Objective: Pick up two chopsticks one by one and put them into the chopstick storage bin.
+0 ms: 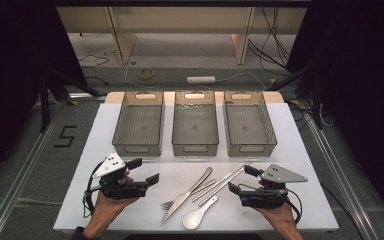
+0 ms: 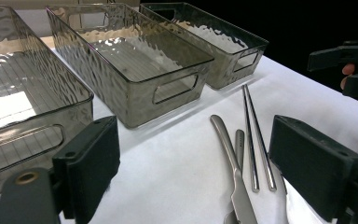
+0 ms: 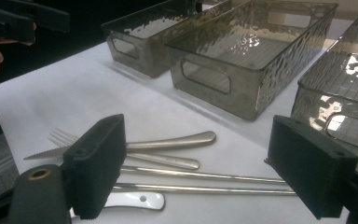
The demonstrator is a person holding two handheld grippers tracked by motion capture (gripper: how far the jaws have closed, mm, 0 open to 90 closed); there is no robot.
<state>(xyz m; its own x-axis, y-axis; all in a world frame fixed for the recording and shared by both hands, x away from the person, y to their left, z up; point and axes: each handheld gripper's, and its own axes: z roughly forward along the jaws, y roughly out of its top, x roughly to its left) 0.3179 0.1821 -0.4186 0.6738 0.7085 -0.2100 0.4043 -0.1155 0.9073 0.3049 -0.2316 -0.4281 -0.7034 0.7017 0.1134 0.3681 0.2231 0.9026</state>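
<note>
A steel knife [image 1: 183, 195], a fork [image 1: 169, 204], a pair of metal chopsticks [image 1: 223, 183] and a white spoon [image 1: 199, 214] lie together at the front middle of the white table [image 1: 105, 125]. My left gripper [image 1: 144, 170] is held above the table to their left, open and holding nothing. My right gripper [image 1: 241, 179] is held to their right, open too, with nothing between its fingers. In the left gripper view the knife [image 2: 233, 158] and chopsticks [image 2: 256, 140] lie ahead of the open left gripper [image 2: 200, 168]. The right gripper view has the open right gripper [image 3: 200, 168] over the chopsticks [image 3: 205, 176], knife [image 3: 177, 141] and spoon [image 3: 135, 200].
Three clear grey bins stand in a row at the back of the table: left [image 1: 137, 148], middle [image 1: 195, 149], right [image 1: 251, 148]. All three are empty. Bare white tabletop lies between the bins and the cutlery. Beyond the table are floor, cables and a roll of tape [image 1: 146, 73].
</note>
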